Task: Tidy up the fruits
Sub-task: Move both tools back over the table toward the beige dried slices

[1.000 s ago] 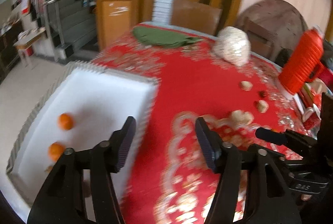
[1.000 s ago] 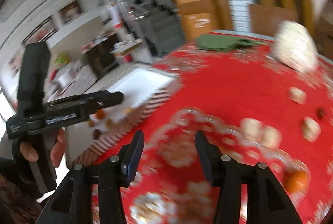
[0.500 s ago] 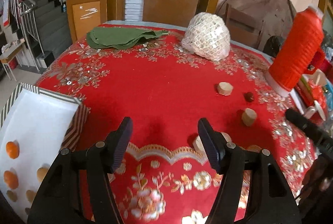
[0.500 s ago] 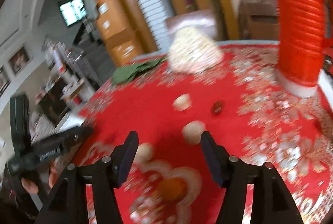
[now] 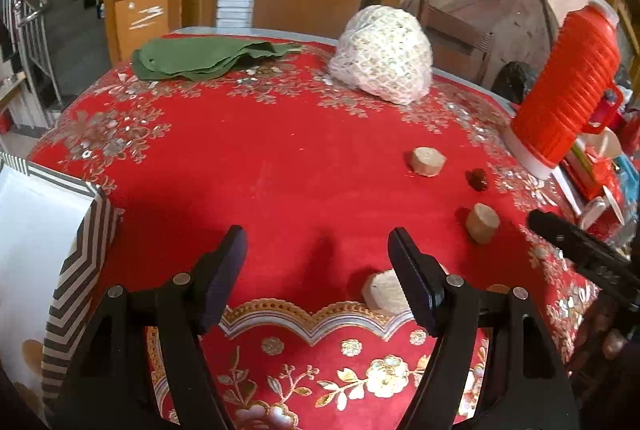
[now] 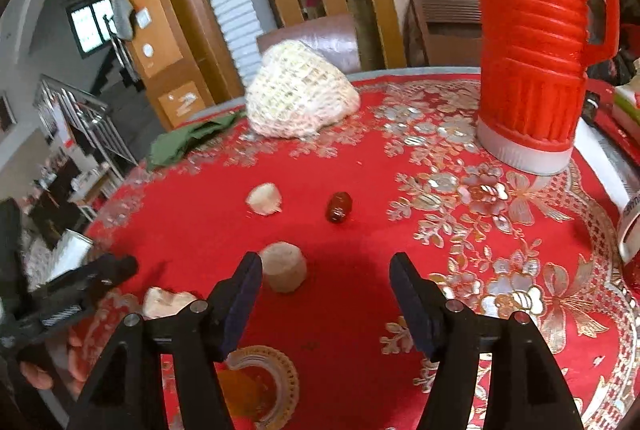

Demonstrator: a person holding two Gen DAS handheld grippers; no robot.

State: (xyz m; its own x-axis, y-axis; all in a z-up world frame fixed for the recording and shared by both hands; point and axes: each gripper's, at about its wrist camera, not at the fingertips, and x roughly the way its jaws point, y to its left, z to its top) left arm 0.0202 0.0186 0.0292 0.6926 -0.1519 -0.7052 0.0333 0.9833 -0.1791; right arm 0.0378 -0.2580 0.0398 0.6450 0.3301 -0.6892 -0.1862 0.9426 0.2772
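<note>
Several pale tan chunks lie on the red tablecloth: one far (image 5: 427, 161) (image 6: 264, 199), one at mid right (image 5: 482, 222) (image 6: 283, 267), one near (image 5: 385, 291) (image 6: 167, 302). A small dark red fruit (image 5: 477, 179) (image 6: 339, 206) lies between them. An orange fruit (image 6: 240, 388) sits low, partly hidden by my right gripper's left finger. My left gripper (image 5: 318, 276) is open and empty above the cloth. My right gripper (image 6: 326, 298) is open and empty, with the mid chunk just ahead of its left finger. A white tray (image 5: 80, 262) with a striped rim is at the left.
A red thermos jug (image 5: 568, 86) (image 6: 528, 42) stands at the right. A white netted bundle (image 5: 384, 56) (image 6: 300, 90) and a green cloth (image 5: 200, 58) (image 6: 188, 142) lie at the far side. Clutter sits behind the jug (image 5: 600, 166).
Both grippers have swung right, away from the tray toward the fruits on the cloth. The tray has slid to the left edge of the left wrist view. Both stay open.
</note>
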